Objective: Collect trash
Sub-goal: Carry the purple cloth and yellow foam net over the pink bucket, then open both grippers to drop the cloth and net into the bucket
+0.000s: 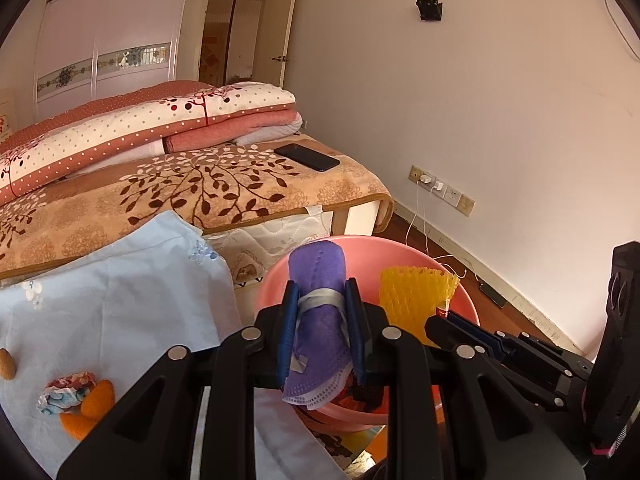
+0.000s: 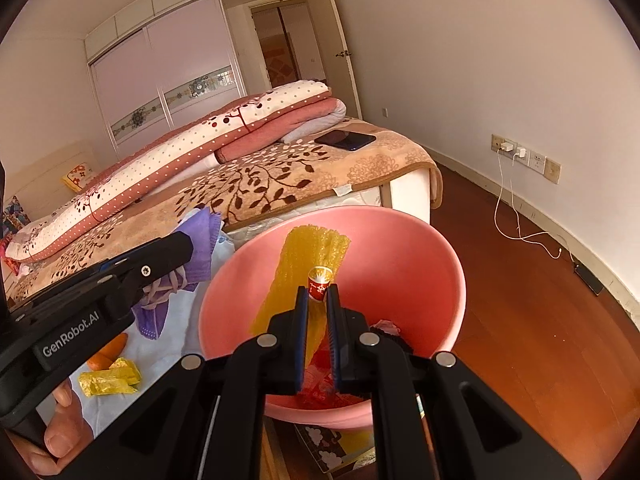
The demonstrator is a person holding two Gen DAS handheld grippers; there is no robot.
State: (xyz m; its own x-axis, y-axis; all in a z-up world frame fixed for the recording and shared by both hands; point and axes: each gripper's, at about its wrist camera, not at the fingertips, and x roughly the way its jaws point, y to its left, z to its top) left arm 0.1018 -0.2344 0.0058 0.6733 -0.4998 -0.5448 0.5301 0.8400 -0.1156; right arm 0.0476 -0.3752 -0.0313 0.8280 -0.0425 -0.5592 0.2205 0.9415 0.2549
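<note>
Purple face mask (image 1: 318,280), rolled and bound by its ear loops, sits clamped in the left claw (image 1: 319,286) at centre frame, above the pink basin's (image 1: 276,280) near rim. Right claw (image 2: 318,292), nearly closed, pinches yellow foam netting (image 2: 308,248) with a red-and-gold label, perhaps a wrapper, over the basin at lower centre

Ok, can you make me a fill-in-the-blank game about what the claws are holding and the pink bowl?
1. The left claw grips a ____ face mask.
2. The right claw holds a yellow foam net over the ____ bowl.
3. A black ____ lies on the bed.
4. On the blue cloth lies an orange ____.

Missing words: purple; pink; phone; peel
</note>
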